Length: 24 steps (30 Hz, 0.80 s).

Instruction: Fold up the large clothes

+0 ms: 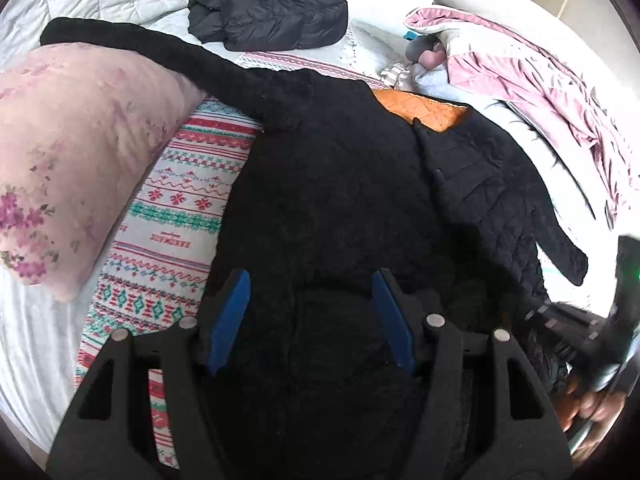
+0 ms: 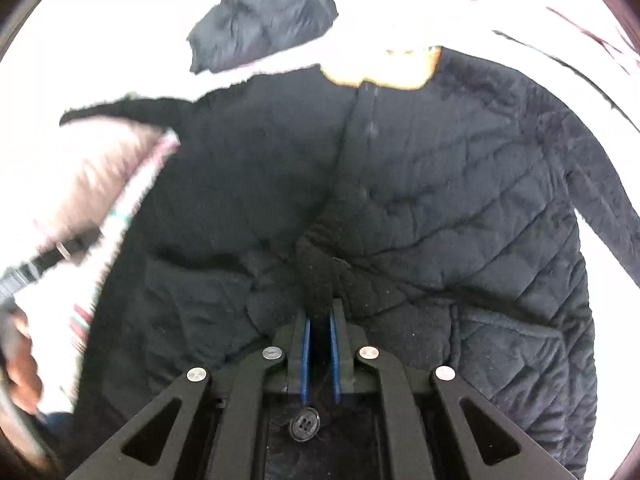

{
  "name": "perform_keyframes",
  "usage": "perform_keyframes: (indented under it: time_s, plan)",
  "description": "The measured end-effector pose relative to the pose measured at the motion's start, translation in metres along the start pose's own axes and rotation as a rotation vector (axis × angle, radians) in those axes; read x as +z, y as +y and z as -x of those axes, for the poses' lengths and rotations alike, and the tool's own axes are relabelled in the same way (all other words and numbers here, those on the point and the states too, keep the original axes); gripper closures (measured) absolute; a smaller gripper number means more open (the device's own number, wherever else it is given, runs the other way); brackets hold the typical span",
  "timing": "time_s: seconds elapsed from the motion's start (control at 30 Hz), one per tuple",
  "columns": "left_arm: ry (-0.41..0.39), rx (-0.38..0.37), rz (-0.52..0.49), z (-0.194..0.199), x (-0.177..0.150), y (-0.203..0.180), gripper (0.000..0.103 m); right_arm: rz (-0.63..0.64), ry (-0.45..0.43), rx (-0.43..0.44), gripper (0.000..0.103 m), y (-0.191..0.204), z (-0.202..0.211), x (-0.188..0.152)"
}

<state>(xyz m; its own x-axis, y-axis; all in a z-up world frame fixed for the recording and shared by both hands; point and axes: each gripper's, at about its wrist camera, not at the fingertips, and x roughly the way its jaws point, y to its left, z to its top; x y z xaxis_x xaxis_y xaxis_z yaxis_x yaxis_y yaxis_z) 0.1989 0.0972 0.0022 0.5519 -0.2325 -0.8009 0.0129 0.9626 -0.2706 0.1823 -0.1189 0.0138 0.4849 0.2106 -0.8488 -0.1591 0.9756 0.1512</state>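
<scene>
A large black quilted coat (image 1: pixel 340 184) with an orange lining (image 1: pixel 420 110) lies spread on the bed, one sleeve reaching far left over a pillow. My left gripper (image 1: pixel 312 280) is open, its blue pads just above the coat's lower part, holding nothing. In the right wrist view the coat (image 2: pixel 460 200) fills the frame. My right gripper (image 2: pixel 319 314) is shut on a fold of the coat's front edge near the hem; a black button (image 2: pixel 305 424) lies below the pads.
A pink floral pillow (image 1: pixel 76 152) lies at left on a patterned blanket (image 1: pixel 180 208). A folded black puffer jacket (image 1: pixel 272 4) sits at the back. Pink and grey clothes (image 1: pixel 520 80) are piled at right. The other gripper shows at lower right (image 1: pixel 592 344).
</scene>
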Motion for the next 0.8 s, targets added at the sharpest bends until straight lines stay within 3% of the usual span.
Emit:
perform_keyframes:
  time_s: [0.1,0.17,0.23,0.27,0.33,0.47,0.57,0.7,0.8]
  plan:
    - [0.018,0.004,-0.012,-0.007,-0.004,-0.007,0.038,-0.041,-0.001,0.046,0.096,-0.001,0.002,0.006]
    - [0.041,0.022,-0.031,-0.014,-0.008,-0.013,0.038,-0.012,0.08,0.008,0.095,-0.008,-0.016,-0.01]
    - [0.083,0.018,-0.059,-0.023,-0.012,-0.02,0.038,0.062,0.218,-0.032,0.094,-0.005,-0.06,-0.029]
    - [0.096,0.009,-0.066,-0.025,-0.014,-0.023,0.038,0.105,0.228,-0.046,0.093,-0.001,-0.071,-0.039]
    - [0.121,-0.004,-0.085,-0.027,-0.016,-0.026,0.038,0.169,0.165,-0.05,0.091,0.005,-0.059,-0.041]
    - [0.112,-0.001,-0.11,-0.023,-0.018,-0.029,0.038,0.038,0.116,0.038,0.077,-0.014,-0.025,-0.04]
    - [0.114,-0.005,-0.11,-0.024,-0.017,-0.028,0.038,0.087,0.105,0.088,0.067,-0.003,-0.001,-0.07]
    - [0.146,-0.026,-0.102,-0.03,-0.018,-0.029,0.038,0.139,0.151,0.162,0.066,0.016,0.016,-0.125]
    - [0.154,-0.036,-0.109,-0.033,-0.018,-0.035,0.038,0.181,0.132,0.147,0.066,0.027,0.025,-0.149]
